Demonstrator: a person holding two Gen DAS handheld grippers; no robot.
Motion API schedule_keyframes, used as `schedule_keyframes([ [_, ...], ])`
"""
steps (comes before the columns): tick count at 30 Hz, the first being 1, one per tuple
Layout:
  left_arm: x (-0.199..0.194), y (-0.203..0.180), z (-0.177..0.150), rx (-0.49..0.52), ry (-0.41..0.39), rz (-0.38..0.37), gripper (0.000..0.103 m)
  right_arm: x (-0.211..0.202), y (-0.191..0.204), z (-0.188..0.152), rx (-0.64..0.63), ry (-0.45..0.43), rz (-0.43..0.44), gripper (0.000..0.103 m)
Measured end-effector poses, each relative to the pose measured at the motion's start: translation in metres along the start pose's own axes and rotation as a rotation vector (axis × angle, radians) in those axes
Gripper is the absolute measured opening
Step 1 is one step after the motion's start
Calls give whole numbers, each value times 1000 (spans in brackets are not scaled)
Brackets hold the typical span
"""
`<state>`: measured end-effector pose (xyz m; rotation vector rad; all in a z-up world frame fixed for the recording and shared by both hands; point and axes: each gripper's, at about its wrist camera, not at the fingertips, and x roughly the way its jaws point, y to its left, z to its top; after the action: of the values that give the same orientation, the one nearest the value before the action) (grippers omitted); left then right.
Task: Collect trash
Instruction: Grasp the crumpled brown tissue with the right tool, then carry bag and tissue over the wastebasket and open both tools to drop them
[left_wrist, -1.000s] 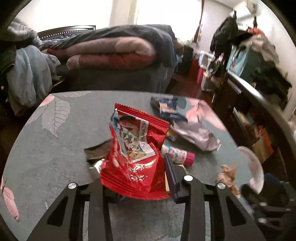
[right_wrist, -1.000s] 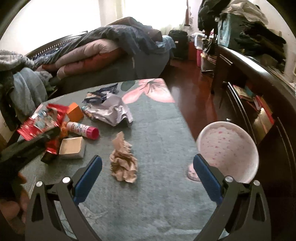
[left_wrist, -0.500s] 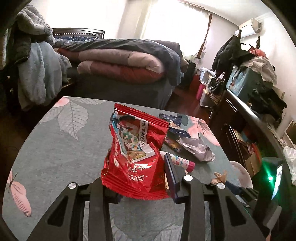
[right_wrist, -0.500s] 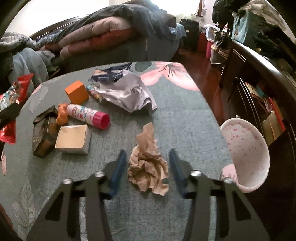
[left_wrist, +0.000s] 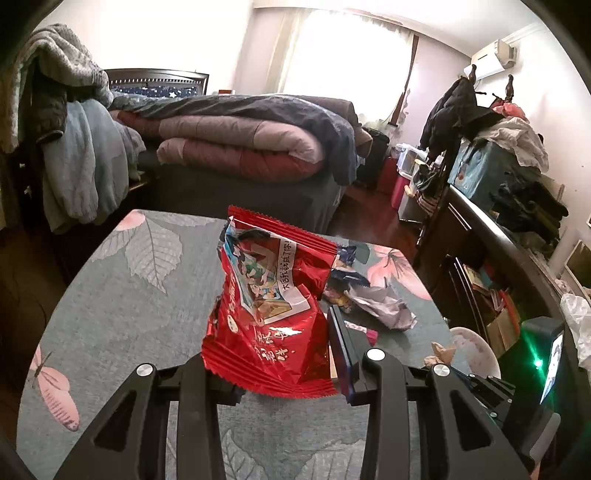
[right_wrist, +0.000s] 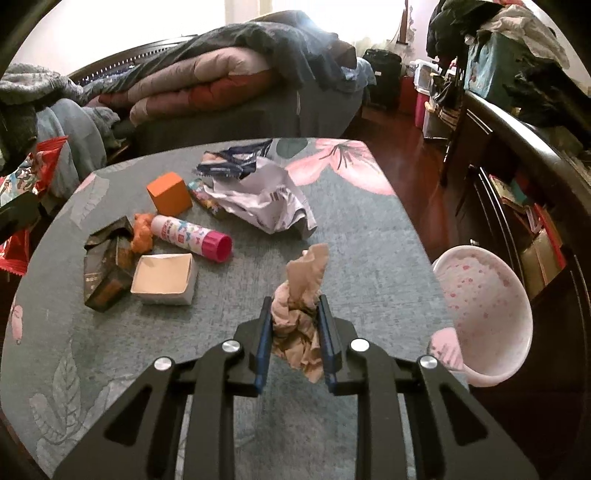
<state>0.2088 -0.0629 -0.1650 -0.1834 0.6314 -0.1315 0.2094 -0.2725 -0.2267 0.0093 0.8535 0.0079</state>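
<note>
Now right gripper jaws pinch brown paper wad, spread before; left gripper still clamps red snack bag.

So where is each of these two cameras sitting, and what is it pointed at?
Left wrist view: rides on the left gripper, looking along its fingers over the table toward the bed; shows the gripper shut on a red snack bag.
Right wrist view: rides on the right gripper, looking down at the table; shows the gripper shut on a crumpled brown paper.
Shared: the table, the pink-speckled bin, the white wrapper, and the red bag at the right view's left edge.
</note>
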Motion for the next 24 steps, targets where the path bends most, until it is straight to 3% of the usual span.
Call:
schedule_keyframes([
  [24,-23,-86,8,142,-39,-104,38,-59,-70,-11,112,-106,-36,24],
])
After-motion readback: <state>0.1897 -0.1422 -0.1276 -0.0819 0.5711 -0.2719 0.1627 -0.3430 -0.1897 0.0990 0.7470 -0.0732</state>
